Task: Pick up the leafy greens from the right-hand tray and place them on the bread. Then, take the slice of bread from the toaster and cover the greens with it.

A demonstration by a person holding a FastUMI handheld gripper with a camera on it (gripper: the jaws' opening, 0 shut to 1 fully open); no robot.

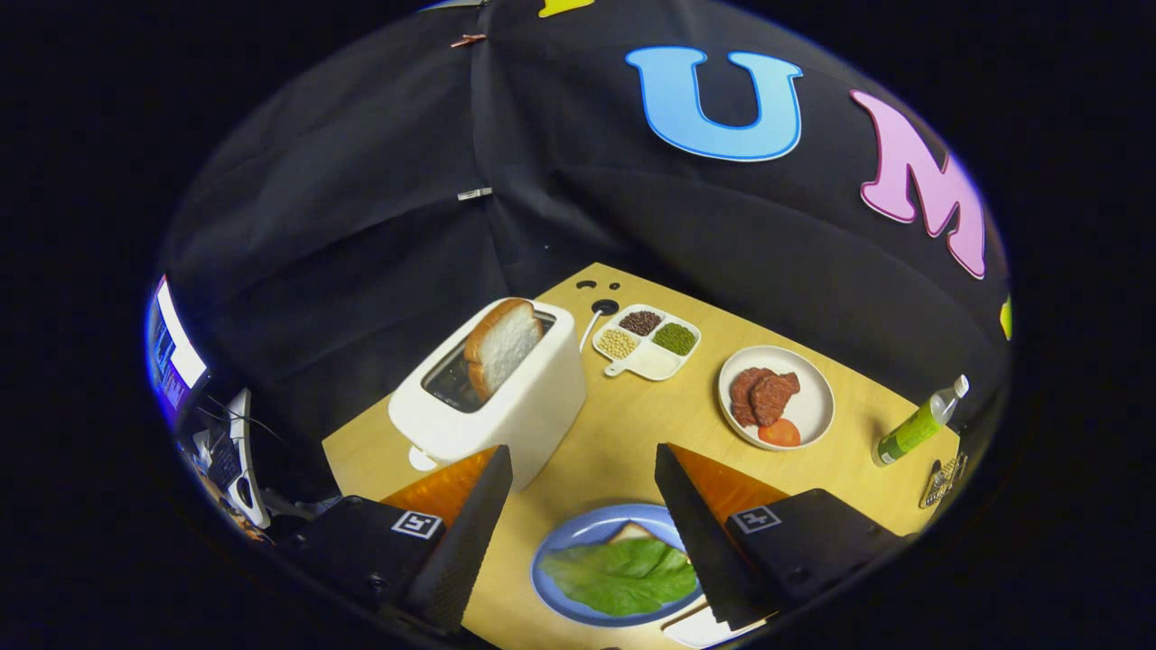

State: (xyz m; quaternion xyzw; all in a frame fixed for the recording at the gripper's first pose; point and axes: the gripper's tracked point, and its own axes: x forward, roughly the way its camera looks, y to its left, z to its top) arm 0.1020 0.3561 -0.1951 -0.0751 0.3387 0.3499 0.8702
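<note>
Item: bread slice (502, 346), upright in toaster (492, 394), ahead-left of the empty, spread tool (582, 478) (greens (621, 573) already on blue plate (562, 540) between its fingers).

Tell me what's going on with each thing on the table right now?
gripper: open, holding nothing, above the blue plate.
leafy greens: lying on the bread.
bread: on the blue plate, mostly covered.
bread slice: sticking up out of the toaster.
white plate: holds meat pieces and a tomato slice.
green bottle: standing, capped.
</note>
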